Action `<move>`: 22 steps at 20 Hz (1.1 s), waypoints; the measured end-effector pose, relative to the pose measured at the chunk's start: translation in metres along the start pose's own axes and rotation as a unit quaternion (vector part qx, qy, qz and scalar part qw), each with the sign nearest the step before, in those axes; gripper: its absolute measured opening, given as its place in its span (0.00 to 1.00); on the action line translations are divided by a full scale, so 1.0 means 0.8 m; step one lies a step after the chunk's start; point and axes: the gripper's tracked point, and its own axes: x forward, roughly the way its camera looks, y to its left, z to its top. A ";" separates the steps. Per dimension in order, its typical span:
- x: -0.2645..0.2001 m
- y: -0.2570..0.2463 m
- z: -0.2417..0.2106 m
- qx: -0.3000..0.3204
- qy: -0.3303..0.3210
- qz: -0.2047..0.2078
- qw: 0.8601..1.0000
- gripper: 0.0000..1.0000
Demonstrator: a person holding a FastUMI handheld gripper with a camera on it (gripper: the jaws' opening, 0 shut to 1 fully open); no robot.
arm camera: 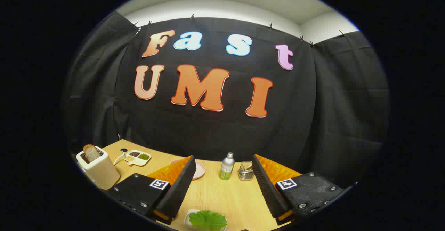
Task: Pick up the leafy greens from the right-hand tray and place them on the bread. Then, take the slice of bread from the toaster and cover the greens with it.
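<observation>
My gripper [222, 185] is open above the wooden table [229, 196], its two black fingers [180, 185] spread wide with nothing between them. Near the fingers' base, close to me, a green leaf [208, 220] lies on a small white tray [188, 217]. A cream toaster [98, 168] stands off to the left of the left finger, with a brown bread slice [91, 152] sticking up out of its slot. A pink plate [199, 170] peeks out from behind the left fingertip; what lies on it is hidden.
A white divided dish [138, 157] of seeds sits behind the toaster, next to its cord. Beyond the fingers stand a small silver bottle [227, 166] with a green label and a glass jar [246, 171]. Black cloth walls close off the table's far side.
</observation>
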 end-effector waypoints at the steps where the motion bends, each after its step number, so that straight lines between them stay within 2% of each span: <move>1: 0.000 0.003 0.005 0.001 -0.007 0.004 1.000 0.97; 14: 0.000 -0.004 0.038 0.011 -0.034 0.009 0.999 0.97; 16: 0.008 -0.008 0.016 -0.003 -0.010 0.002 1.000 0.97; 20: 0.013 0.002 -0.071 -0.013 0.097 0.007 0.995 0.97; 22: 0.016 0.002 -0.103 -0.017 0.126 0.006 0.992 0.96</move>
